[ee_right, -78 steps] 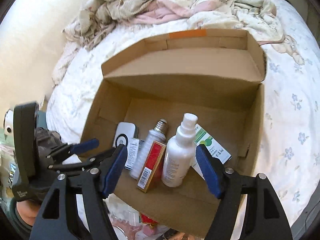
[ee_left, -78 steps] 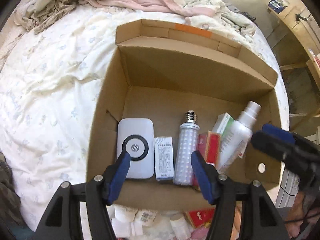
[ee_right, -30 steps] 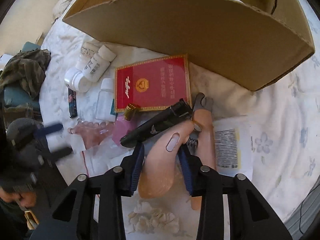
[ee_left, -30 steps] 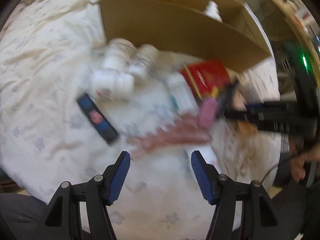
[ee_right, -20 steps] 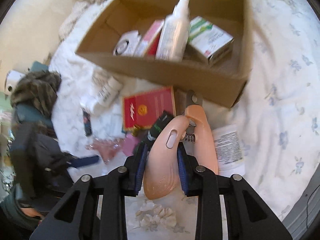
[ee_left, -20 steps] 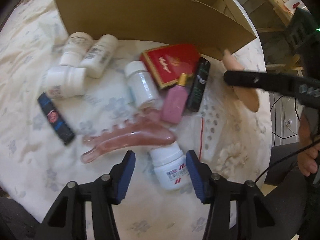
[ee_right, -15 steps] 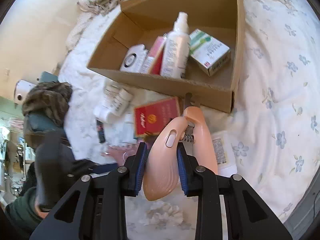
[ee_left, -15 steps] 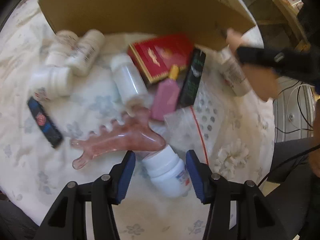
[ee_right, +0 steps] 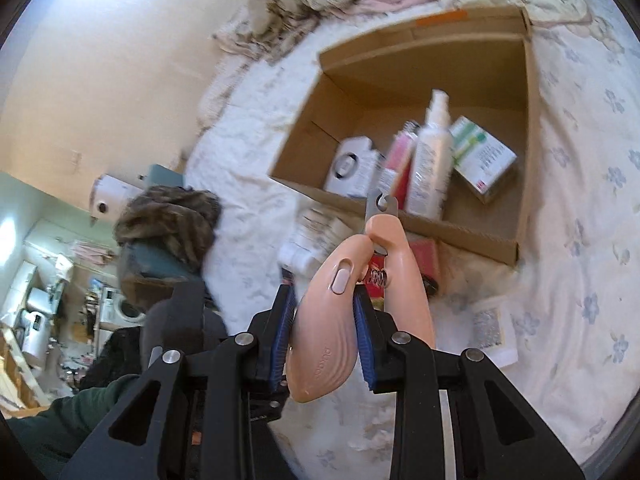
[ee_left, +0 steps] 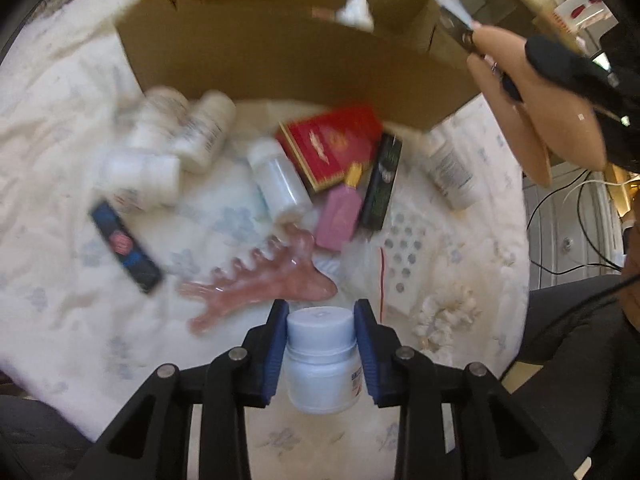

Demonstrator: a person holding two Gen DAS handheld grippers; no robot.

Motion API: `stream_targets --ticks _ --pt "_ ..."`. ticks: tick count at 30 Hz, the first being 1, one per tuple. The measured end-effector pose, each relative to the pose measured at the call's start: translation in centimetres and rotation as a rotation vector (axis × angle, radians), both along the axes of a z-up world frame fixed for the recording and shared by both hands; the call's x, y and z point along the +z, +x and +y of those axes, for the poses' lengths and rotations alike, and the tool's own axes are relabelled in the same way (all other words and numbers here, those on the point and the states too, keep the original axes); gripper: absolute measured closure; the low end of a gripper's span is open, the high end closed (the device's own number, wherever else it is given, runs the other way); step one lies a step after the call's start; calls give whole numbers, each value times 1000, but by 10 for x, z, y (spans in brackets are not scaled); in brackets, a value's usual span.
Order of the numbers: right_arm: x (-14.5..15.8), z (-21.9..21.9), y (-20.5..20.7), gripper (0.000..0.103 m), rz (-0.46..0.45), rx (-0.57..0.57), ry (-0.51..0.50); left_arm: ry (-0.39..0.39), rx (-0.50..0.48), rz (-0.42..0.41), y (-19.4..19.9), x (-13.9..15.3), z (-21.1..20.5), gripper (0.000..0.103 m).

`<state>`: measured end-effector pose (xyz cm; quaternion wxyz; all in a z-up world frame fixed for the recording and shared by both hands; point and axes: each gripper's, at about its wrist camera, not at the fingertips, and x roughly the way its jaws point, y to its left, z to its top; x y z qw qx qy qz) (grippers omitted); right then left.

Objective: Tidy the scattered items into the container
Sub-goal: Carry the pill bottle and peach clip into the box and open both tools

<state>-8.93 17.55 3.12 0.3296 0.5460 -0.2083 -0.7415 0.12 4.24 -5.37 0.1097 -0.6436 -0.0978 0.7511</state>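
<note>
The left gripper (ee_left: pixel 321 334) is seen from above with its jaws just closed onto a small white bottle (ee_left: pixel 321 364); the blue pads press on both sides of its cap, so the bottle is gripped. Just beyond it, a pink comb-shaped massage tool (ee_left: pixel 264 280) lies on the bed (ee_left: pixel 60 184), which is covered with a white flowered sheet.

Further items are scattered on the bed in front of the cardboard box (ee_left: pixel 280 60): a red box (ee_left: pixel 332 144), a pink perfume bottle (ee_left: pixel 340 216), a black tube (ee_left: pixel 382 184), a clear white bottle (ee_left: pixel 278 184), a dark flat bar with a red mark (ee_left: pixel 126 246) and 3 white bottles (ee_left: pixel 168 152) lying together at the left, which are blurred. 1 more white bottle (ee_left: pixel 450 172) lies to the right, near the corner of the box.

The right gripper (ee_right: pixel 324 320) is closed on a peach-coloured nail clipper (ee_right: pixel 340 304); only 1 of its 2 handles is between the jaws, and the metal tip points toward the near wall of the box. Inside the cardboard box (ee_right: pixel 524 140) a white spray bottle (ee_right: pixel 430 160), a green and white carton (ee_right: pixel 482 160), a white device with a round ring (ee_right: pixel 352 168) and a red and pink packet (ee_right: pixel 400 160) can be seen. A person's dark green sleeve (ee_right: pixel 80 412) is visible at the lower left.
</note>
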Motion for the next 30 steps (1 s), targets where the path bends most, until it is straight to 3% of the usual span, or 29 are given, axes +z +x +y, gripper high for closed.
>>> stream_targets --ticks 7,19,25,30 --pt "30 9 -4 71 111 -46 -56 9 52 59 -20 30 -28 71" --pt "44 18 -53 71 143 -195 -90 -1 101 228 -95 108 -52 71" --pt "13 -5 -84 71 120 -198 72 -48 92 262 -152 125 -47 70" --pt "-18 -18 -98 71 47 -181 184 -171 50 262 -201 100 -30 70"
